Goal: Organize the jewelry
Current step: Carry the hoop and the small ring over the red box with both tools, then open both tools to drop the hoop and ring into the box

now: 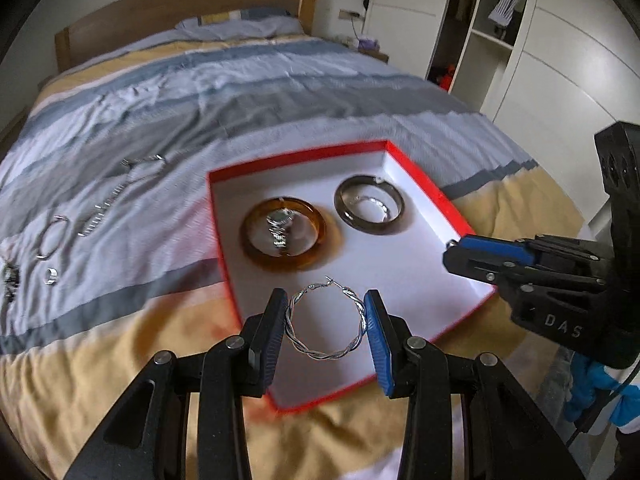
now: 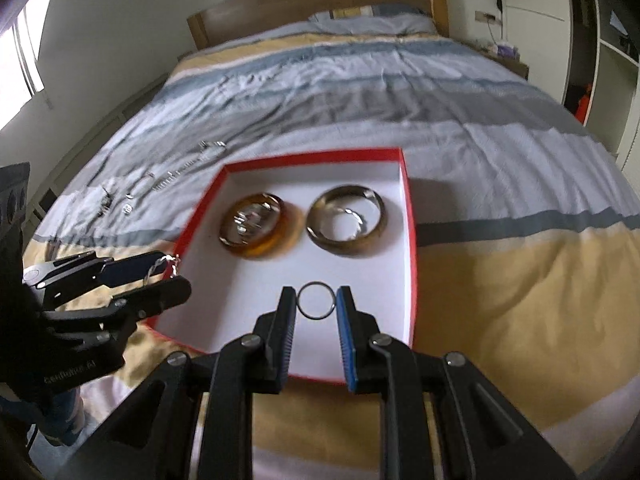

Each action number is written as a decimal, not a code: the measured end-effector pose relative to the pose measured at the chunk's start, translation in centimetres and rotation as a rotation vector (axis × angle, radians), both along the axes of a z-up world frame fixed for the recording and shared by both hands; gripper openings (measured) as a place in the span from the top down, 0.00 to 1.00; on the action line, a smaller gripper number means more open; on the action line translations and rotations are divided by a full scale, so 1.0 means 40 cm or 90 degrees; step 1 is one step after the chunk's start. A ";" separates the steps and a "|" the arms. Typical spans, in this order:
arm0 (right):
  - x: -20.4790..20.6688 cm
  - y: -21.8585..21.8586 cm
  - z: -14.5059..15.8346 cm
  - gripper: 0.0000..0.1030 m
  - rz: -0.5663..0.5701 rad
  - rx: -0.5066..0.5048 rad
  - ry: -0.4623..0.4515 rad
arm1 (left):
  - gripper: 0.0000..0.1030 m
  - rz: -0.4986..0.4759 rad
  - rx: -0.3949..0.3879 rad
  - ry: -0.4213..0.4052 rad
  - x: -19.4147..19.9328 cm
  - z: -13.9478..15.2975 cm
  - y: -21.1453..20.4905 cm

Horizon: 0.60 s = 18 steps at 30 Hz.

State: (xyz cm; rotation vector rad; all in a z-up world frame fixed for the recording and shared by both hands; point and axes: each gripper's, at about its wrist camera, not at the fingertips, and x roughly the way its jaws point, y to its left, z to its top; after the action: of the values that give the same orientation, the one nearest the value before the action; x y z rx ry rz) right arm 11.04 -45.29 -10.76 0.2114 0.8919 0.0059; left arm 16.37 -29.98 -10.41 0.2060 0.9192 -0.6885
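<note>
A red box (image 1: 436,196) (image 2: 410,200) with a white inside lies on the bed. It holds an amber bangle (image 1: 256,258) (image 2: 276,240) and a grey bangle (image 1: 396,216) (image 2: 352,250), each with small silver pieces inside. My left gripper (image 1: 326,320) is shut on a twisted silver hoop earring (image 1: 296,344) above the box's near part; it also shows in the right wrist view (image 2: 160,270). My right gripper (image 2: 317,302) is shut on a thin dark ring (image 2: 304,312) over the box's near edge; it also shows in the left wrist view (image 1: 454,250).
Loose silver jewelry lies on the striped bedspread left of the box: a chain (image 1: 104,208), a thin hoop (image 1: 52,236), a small ring (image 1: 50,276) and a dark cluster (image 1: 10,280). A wooden headboard (image 1: 180,4) stands at the back, white wardrobes (image 1: 560,60) at the right.
</note>
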 end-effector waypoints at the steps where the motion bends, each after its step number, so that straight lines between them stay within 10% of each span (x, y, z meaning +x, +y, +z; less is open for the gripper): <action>1: 0.011 -0.004 -0.011 0.81 0.003 -0.002 0.006 | 0.62 -0.001 0.001 0.003 0.005 -0.010 -0.005; 18: 0.117 0.004 -0.099 0.80 0.089 -0.099 0.102 | 0.61 -0.026 0.058 0.012 0.037 -0.110 -0.056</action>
State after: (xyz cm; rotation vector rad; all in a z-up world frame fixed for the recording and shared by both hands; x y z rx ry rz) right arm 15.71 -45.15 -14.72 0.0045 1.0606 0.0507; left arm 17.84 -32.22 -14.82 0.3000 0.9673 -0.6872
